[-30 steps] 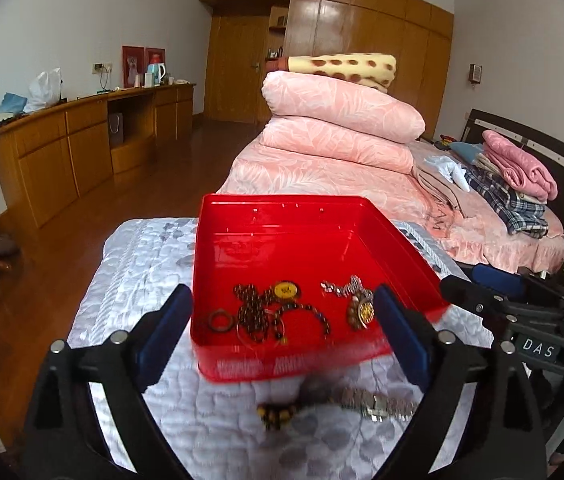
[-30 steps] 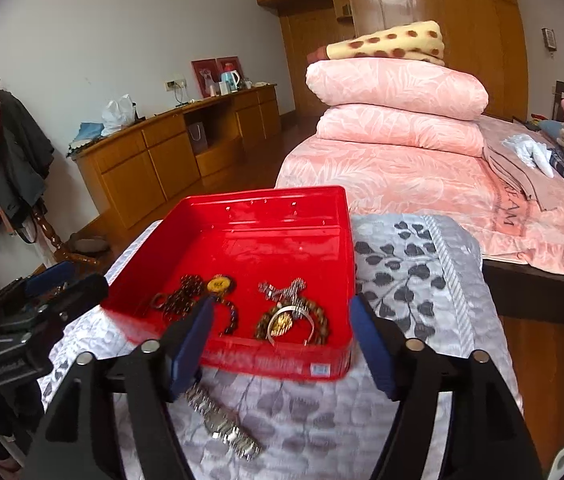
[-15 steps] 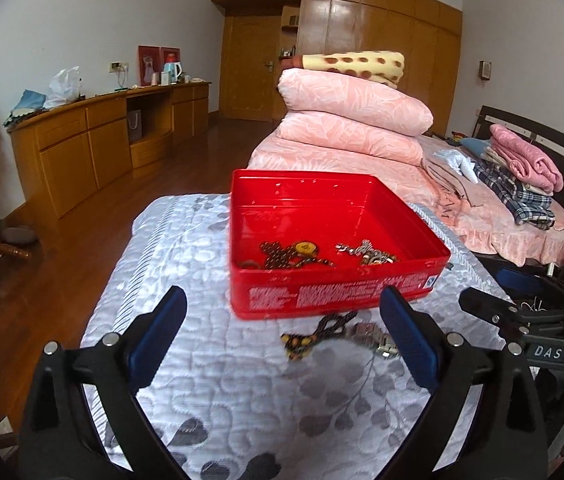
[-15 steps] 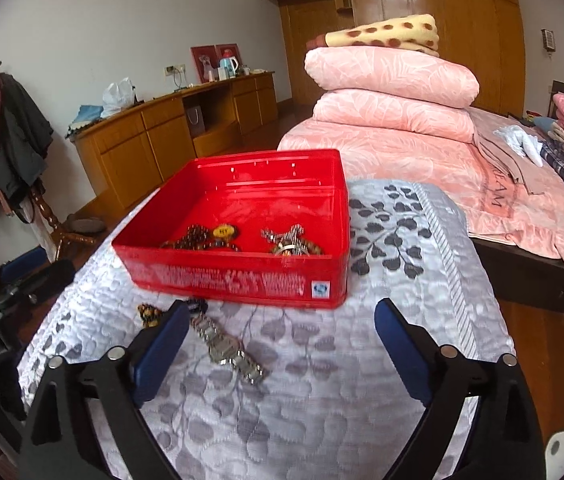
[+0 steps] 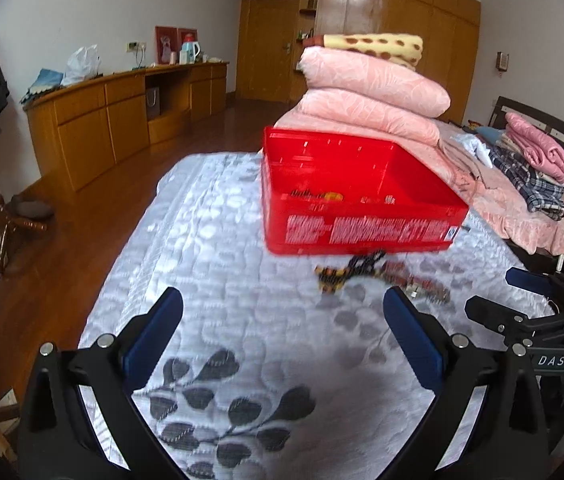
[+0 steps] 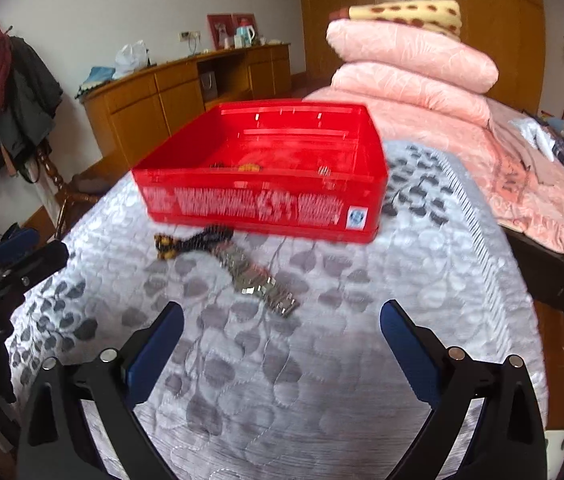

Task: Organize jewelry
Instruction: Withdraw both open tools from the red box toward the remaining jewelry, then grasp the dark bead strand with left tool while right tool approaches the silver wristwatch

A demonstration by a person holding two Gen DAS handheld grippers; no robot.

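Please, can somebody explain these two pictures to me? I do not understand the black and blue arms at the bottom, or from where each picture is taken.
No robot here: a person holds a two-finger tool in each hand, each with a camera looking along its fingers. One picture is from the left tool, the other from the right tool. The blue parts are finger pads. Both tools are opening and hold nothing. Before them, on a grey quilt, stands a red box with some jewelry inside. Outside the box lie a dark bead string and a metal watch, still to be sorted.
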